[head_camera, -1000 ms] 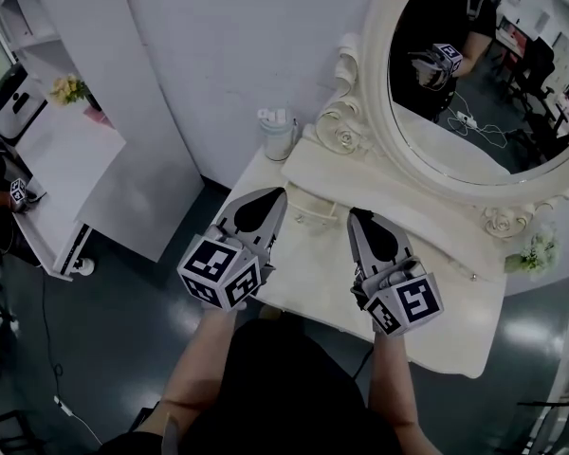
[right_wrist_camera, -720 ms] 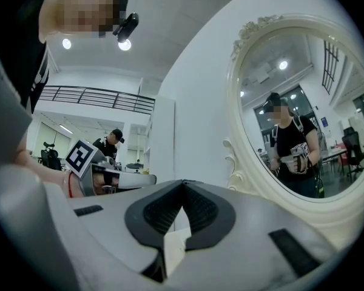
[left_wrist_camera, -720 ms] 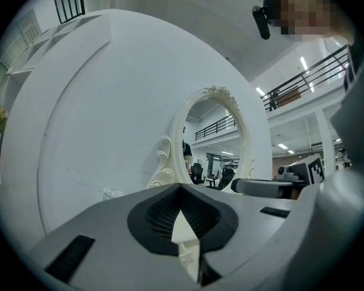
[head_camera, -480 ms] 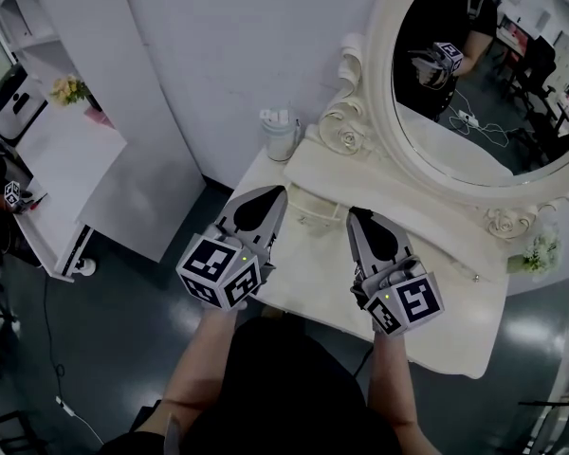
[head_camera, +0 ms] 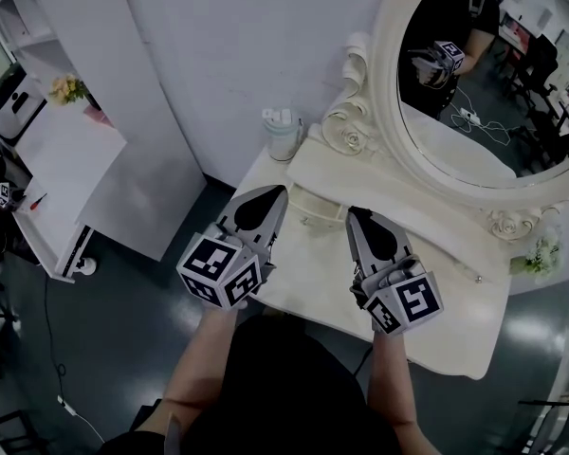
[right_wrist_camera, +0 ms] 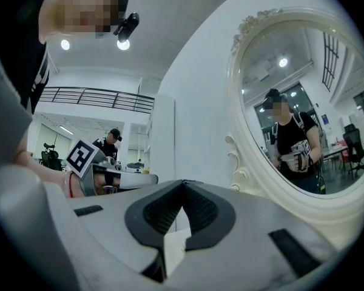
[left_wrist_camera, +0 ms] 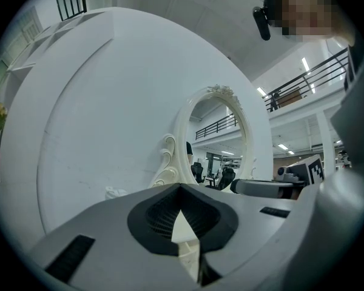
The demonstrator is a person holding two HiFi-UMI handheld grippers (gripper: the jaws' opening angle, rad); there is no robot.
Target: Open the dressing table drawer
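left gripper [head_camera: 281, 191] and right gripper [head_camera: 354, 214] held out front, side by side, slightly apart, both pointing forward. left jaws shut, tips meeting, nothing between. right jaws same deal, tips together, empty. left forearm [head_camera: 197, 363] and right forearm [head_camera: 391, 387] bare, reaching forward from torso

Two grippers were counted: left gripper [head_camera: 277, 193], right gripper [head_camera: 358, 215]. One dressing table [head_camera: 455, 330], one oval mirror [head_camera: 512, 93] and one white container [head_camera: 283, 136] were recorded. Two flower bunches were listed: yellow bunch [head_camera: 66, 88], white bunch [head_camera: 539, 252]. One side desk [head_camera: 66, 159] was entered.
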